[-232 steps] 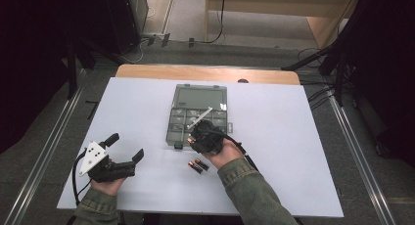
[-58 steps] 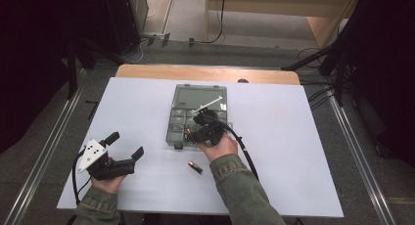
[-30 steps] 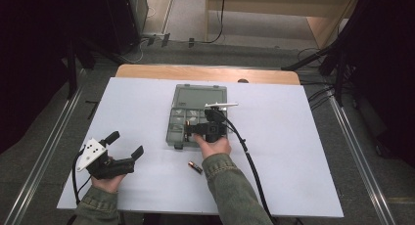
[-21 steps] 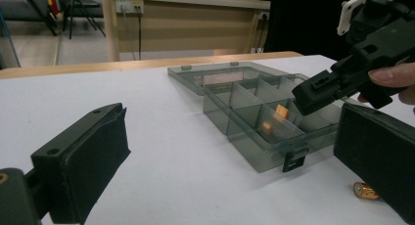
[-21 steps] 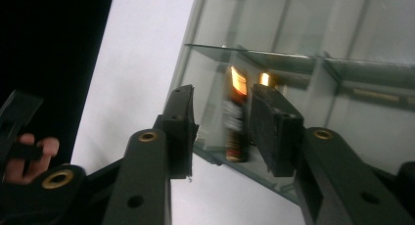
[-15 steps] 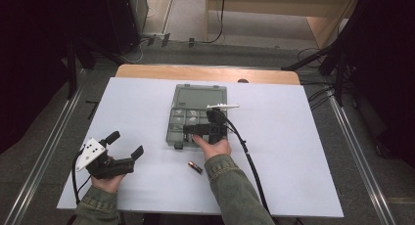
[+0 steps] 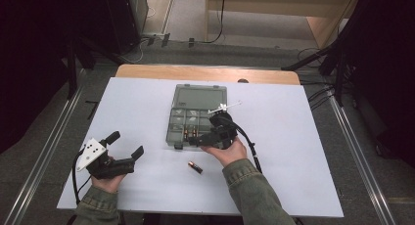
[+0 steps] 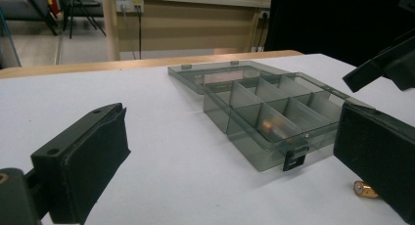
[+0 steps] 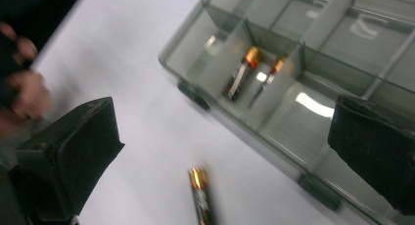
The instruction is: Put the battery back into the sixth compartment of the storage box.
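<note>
Swing wide-open right gripper [image 7: 203, 140] toward six o'clock, straddle loose battery [image 7: 195, 167] lengthwise; left gripper [image 7: 125, 146] idle, open wide.

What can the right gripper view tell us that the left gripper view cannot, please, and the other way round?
The right gripper view alone shows two batteries lying side by side in one near-row compartment, between its open tongs. The left gripper view alone shows the lid laid flat behind the box, between its own open tongs. Both show the grey organiser box and one loose battery on the table.
</note>
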`<state>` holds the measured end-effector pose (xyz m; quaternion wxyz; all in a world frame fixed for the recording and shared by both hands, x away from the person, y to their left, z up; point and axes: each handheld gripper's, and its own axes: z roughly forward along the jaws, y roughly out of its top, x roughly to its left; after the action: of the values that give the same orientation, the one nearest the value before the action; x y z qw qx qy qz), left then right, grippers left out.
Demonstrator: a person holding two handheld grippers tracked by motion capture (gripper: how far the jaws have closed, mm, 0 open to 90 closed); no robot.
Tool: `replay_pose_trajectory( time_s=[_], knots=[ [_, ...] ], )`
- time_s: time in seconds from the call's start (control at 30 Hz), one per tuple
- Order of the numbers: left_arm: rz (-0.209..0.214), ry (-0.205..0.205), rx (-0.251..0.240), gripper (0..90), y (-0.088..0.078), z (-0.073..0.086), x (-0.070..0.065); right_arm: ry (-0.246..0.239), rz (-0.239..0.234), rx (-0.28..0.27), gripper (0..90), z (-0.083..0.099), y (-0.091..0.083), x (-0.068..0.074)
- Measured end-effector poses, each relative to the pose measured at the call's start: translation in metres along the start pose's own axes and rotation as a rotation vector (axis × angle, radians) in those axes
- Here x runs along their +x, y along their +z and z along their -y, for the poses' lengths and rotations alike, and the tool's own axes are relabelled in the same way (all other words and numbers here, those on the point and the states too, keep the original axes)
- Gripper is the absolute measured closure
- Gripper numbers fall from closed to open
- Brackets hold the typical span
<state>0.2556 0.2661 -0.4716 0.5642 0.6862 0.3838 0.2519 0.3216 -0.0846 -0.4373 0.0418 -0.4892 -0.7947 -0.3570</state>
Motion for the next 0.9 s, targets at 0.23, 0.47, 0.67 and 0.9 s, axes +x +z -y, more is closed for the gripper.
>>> replay_pose_trajectory(
  time_s=[0.23,0.47,0.67,0.9],
  knots=[
    [0.000,0.000,0.000,0.0,0.000,0.000,0.000,-0.142,0.101,0.099,0.0,0.009,-0.001,0.016],
    [-0.003,0.001,0.001,0.0,0.000,0.000,0.000,-0.211,0.113,0.167,0.0,0.013,0.007,0.031],
    [-0.005,0.000,-0.003,0.0,0.000,0.000,0.000,-0.261,0.154,0.224,0.0,0.017,0.016,0.040],
    [-0.004,0.000,-0.001,0.0,0.000,0.000,0.000,-0.298,0.177,0.264,0.0,0.020,0.021,0.044]
  ],
)
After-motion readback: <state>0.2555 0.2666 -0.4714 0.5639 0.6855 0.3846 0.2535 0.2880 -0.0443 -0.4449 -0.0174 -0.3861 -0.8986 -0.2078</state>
